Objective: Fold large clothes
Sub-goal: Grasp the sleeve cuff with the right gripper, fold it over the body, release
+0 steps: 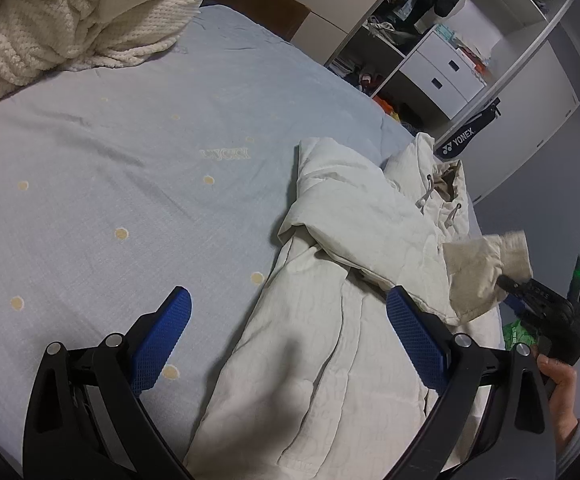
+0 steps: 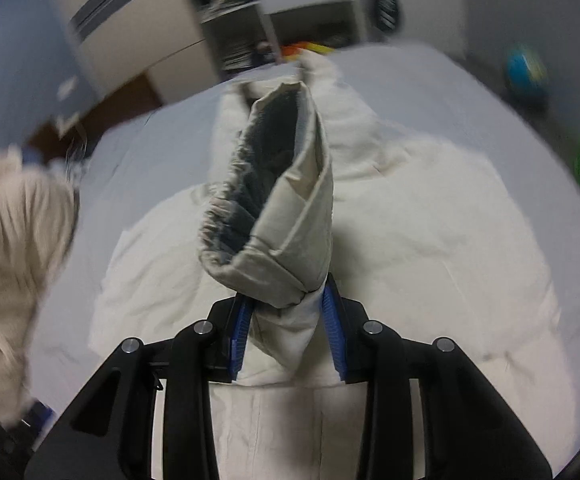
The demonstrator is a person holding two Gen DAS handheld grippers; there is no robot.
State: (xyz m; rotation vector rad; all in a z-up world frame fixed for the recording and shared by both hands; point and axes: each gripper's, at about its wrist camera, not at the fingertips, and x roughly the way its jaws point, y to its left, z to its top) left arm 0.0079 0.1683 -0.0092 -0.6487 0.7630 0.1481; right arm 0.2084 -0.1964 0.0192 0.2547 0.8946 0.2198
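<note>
One jacket (image 1: pixel 354 300) here, cream and puffy, lying on the bed (image 1: pixel 109 168) at about 4 o'clock in the left wrist view, hood end pointing up toward 1 o'clock. One sleeve already looks folded across the chest.

Right gripper (image 2: pixel 285 308) is pinching the other sleeve (image 2: pixel 285 216) just below the cuff, jaws pressed in on the fabric, with the cuff opening standing up and facing the camera. From the left view you can see that sleeve lifted off the jacket's edge at 3 o'clock. Left gripper (image 1: pixel 290 332) is spread wide, holding nothing, hovering over the hem side around 6 o'clock.

If I were doing this step: carry the sleeve across the body toward 9 o'clock, keep it low so it doesn't drag the whole jacket, and lay it flat over the first sleeve. Probably worth parking the free gripper on the torso to pin it while the sleeve swings over. Padded fabric likes to spring back, so press it down before letting go.

Count: one jacket, two grippers, one knit blanket (image 1: pixel 73 20) bunched at 11 o'clock, one shelf unit (image 1: pixel 450 52) at 1 o'clock.
</note>
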